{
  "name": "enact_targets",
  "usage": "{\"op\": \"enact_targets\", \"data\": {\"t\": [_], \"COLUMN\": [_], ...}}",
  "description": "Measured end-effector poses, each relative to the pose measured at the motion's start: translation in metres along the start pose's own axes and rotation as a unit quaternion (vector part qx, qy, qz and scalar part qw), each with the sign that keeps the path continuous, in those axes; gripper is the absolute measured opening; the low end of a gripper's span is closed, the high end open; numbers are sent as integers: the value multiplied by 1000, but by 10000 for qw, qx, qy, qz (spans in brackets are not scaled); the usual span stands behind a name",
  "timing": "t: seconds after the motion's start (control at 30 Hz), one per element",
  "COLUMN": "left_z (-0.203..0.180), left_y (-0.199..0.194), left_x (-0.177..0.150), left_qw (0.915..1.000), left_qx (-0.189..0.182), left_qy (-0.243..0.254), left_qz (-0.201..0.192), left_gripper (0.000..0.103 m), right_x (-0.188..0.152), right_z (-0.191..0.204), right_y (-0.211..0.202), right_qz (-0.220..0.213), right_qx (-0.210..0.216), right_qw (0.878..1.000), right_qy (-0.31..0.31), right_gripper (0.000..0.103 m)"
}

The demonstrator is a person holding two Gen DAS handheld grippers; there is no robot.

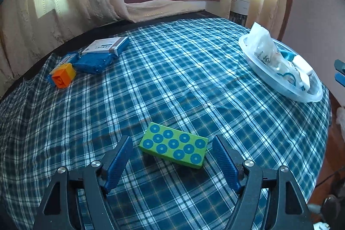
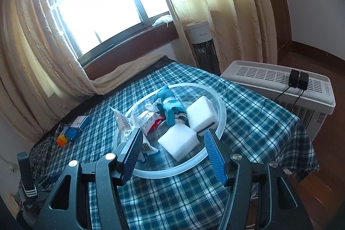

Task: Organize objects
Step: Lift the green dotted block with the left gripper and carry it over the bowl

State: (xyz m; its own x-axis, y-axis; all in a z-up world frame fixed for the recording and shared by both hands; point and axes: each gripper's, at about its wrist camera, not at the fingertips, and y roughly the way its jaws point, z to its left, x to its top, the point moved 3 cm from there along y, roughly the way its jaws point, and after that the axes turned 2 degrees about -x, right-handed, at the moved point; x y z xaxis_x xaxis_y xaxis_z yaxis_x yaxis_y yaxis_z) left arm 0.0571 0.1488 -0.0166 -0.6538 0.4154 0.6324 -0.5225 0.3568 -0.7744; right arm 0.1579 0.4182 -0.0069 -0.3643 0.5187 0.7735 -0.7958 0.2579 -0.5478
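A green block with blue dots (image 1: 174, 145) lies on the plaid tablecloth (image 1: 172, 79), between the two fingers of my open left gripper (image 1: 172, 144), untouched. A clear round bowl (image 1: 301, 96) at the right holds a white packet (image 1: 264, 49) and other items. In the right wrist view my right gripper (image 2: 173, 138) is open and empty above the near rim of the bowl (image 2: 222, 113), over two white blocks (image 2: 179, 141) and a teal cloth (image 2: 170, 105).
An orange cube (image 1: 63, 75), a blue packet (image 1: 92, 61) and a small white-blue box (image 1: 107, 46) lie at the far left of the table. Curtains and a window stand behind. A white appliance (image 2: 278, 83) and a tower fan (image 2: 201, 44) stand beyond the table's right edge.
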Motion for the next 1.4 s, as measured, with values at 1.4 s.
{"op": "enact_targets", "data": {"t": [1.4], "left_z": [-111], "left_y": [-221], "left_x": [78], "left_qw": [9679], "left_qx": [-593], "left_qy": [1077], "left_qz": [-2191], "left_gripper": [68], "right_x": [102], "right_z": [-34], "right_y": [-261], "right_qz": [-3331], "right_qx": [-233], "right_qw": [9421], "right_qy": [309], "right_gripper": [61]}}
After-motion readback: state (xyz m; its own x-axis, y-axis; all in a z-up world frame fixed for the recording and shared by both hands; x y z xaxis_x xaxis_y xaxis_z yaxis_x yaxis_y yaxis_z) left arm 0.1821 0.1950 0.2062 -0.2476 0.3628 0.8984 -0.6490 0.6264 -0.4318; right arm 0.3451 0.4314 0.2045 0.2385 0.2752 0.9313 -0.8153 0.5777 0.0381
